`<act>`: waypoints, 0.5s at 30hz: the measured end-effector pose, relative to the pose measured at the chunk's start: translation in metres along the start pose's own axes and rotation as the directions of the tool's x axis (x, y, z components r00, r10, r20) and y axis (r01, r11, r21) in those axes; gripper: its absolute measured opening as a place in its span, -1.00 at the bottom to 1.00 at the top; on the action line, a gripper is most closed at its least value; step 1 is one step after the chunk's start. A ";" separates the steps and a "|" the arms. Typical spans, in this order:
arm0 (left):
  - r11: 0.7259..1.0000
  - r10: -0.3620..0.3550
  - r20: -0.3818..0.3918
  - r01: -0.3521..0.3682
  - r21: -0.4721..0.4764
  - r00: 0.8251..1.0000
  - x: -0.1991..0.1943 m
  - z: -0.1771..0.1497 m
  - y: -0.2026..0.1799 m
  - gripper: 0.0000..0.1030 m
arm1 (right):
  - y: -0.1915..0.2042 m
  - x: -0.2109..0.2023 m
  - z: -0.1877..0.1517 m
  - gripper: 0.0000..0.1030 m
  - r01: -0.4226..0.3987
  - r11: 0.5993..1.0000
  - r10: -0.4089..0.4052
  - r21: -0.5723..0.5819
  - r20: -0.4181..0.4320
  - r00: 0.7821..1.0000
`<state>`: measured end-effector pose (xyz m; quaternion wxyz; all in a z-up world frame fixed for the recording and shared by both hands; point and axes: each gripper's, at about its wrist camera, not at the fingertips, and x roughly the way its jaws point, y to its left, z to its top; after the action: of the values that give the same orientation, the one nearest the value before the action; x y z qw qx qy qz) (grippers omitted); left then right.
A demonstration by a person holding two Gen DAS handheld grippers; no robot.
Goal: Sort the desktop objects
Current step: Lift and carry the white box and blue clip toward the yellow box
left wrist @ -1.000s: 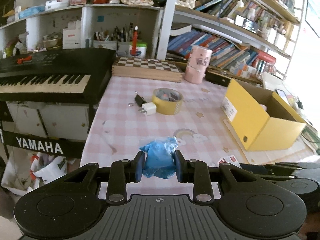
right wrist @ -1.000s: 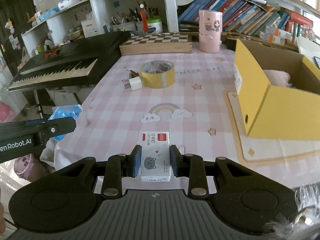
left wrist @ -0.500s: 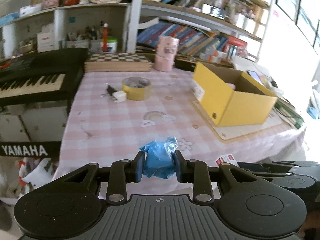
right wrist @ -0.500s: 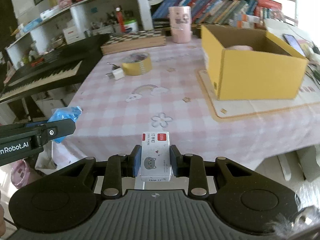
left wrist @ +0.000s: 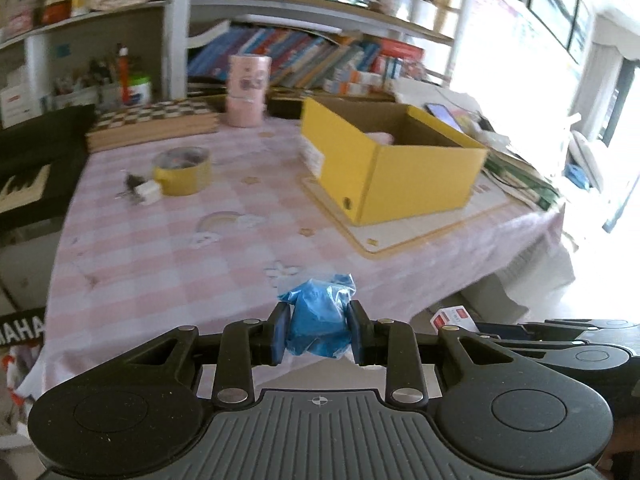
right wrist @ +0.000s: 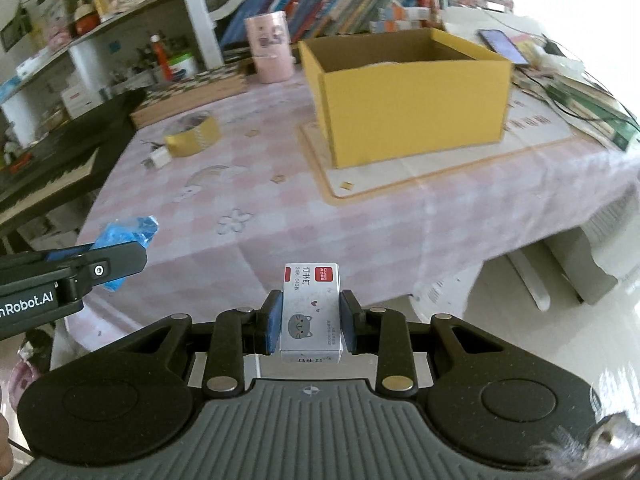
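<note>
My left gripper (left wrist: pixel 318 334) is shut on a crumpled blue plastic packet (left wrist: pixel 318 322), held off the near edge of the pink checked table (left wrist: pixel 168 248). My right gripper (right wrist: pixel 310 326) is shut on a small white staple box with a cat drawing (right wrist: pixel 311 314), also held off the table's near edge. The blue packet (right wrist: pixel 126 232) and left gripper show at the left of the right wrist view. An open yellow cardboard box (left wrist: pixel 390 164) stands on a mat at the table's right; it also shows in the right wrist view (right wrist: pixel 408 92).
A yellow tape roll (left wrist: pixel 182 170) and a white plug (left wrist: pixel 146 194) lie at the table's far left. A chessboard (left wrist: pixel 152 122) and pink cup (left wrist: pixel 246 96) stand at the back. A keyboard (right wrist: pixel 48 172) is left of the table. Bookshelves are behind.
Both grippers have swung right and drawn back from the table, keeping their objects. The yellow box now sits nearer the centre of both views.
</note>
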<state>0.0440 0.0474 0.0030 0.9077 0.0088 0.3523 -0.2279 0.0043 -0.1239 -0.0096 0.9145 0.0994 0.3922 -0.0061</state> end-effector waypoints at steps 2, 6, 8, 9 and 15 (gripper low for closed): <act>1.000 -0.021 -0.012 0.021 0.021 1.000 0.005 0.002 -0.009 -0.44 | -0.008 -0.002 -0.002 -0.46 0.022 1.000 -0.022 0.015 -0.007 1.000; 0.996 -0.061 -0.035 0.063 0.065 0.998 0.016 0.004 -0.027 -0.44 | -0.024 -0.005 -0.007 -0.46 0.056 0.997 -0.055 0.053 -0.022 0.998; 0.994 -0.074 -0.041 0.077 0.082 0.996 0.020 0.007 -0.034 -0.44 | -0.033 -0.007 -0.008 -0.46 0.071 0.995 -0.069 0.073 -0.024 0.997; 0.993 -0.078 -0.039 0.081 0.089 0.996 0.021 0.008 -0.038 -0.45 | -0.037 -0.008 -0.009 -0.46 0.077 0.993 -0.075 0.084 -0.026 0.997; 0.991 -0.090 -0.045 0.094 0.099 0.995 0.032 0.015 -0.052 -0.45 | -0.057 -0.008 -0.004 -0.46 0.091 0.990 -0.088 0.112 -0.035 0.996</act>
<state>0.0523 -0.0145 0.0008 0.8873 0.0433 0.3586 -0.2868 -0.0094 -0.1797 -0.0168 0.9003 0.1335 0.4087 -0.0679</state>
